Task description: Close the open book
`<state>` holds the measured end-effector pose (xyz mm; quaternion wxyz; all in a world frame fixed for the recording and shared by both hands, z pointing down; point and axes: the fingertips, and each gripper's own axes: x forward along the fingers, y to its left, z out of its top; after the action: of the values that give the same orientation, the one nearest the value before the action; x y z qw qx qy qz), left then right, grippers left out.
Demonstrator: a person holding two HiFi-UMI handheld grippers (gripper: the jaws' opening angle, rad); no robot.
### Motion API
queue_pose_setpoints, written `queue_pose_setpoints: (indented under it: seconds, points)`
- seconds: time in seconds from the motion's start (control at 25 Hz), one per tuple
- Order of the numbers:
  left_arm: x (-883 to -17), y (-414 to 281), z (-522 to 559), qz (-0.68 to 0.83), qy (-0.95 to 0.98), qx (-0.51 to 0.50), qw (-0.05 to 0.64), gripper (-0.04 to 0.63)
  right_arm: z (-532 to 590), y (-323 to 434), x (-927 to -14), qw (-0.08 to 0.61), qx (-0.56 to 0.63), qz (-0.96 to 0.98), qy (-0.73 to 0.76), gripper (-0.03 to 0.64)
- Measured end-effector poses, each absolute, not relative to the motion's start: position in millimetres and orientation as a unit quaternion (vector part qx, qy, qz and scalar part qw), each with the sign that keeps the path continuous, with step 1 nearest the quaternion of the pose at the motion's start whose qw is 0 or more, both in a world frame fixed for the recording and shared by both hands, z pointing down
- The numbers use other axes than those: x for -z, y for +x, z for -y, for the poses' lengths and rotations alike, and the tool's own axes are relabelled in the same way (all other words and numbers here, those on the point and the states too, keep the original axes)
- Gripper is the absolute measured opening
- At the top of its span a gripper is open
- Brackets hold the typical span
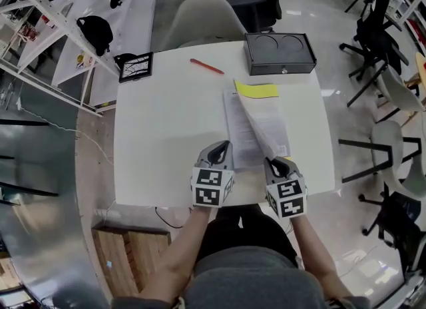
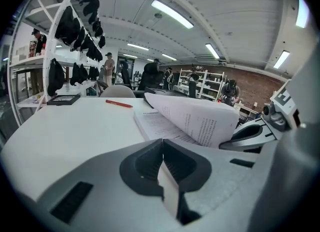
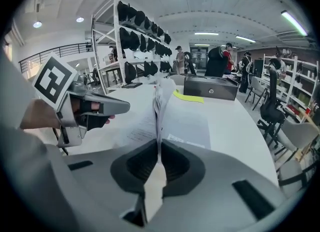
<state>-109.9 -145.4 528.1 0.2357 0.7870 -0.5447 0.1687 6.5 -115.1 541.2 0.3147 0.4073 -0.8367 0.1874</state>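
White paper stands on edge between the jaws of my right tool (image 3: 159, 148), which is pinched shut on a sheaf of pages (image 1: 266, 124) raised from the open book (image 1: 234, 134). The book lies on the near right part of the pale counter (image 1: 166, 121), with a yellow cover edge (image 1: 256, 90) showing at its far end. My left tool (image 1: 223, 146), jaws together on nothing, hovers at the book's near left edge; I cannot tell whether it touches the page. As I judge it, the weak point is the grip. It holds only the near edge of the sheaf, so a quick swing could let sheets slip out and fan back open, or crease them at the spine. Nothing visibly pins the book, so a sideways pull may drag it across the smooth counter. More pages still lie flat under the sheaf, so folding this bunch over alone could leave the book part open.
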Motion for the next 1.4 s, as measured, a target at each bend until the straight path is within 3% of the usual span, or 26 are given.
queue_pose_setpoints:
  seconds: [0.68, 1.4]
  points:
    - [-532, -132, 135, 0.568, 0.767, -0.168, 0.247, 0.006, 112, -11, -560, 0.364, -0.194, 0.836, 0.361, 0.064]
    - [-530, -133, 137, 0.565, 0.770, -0.169, 0.243, 0.006, 104, -23, -561, 0.369, -0.202, 0.844, 0.334, 0.166]
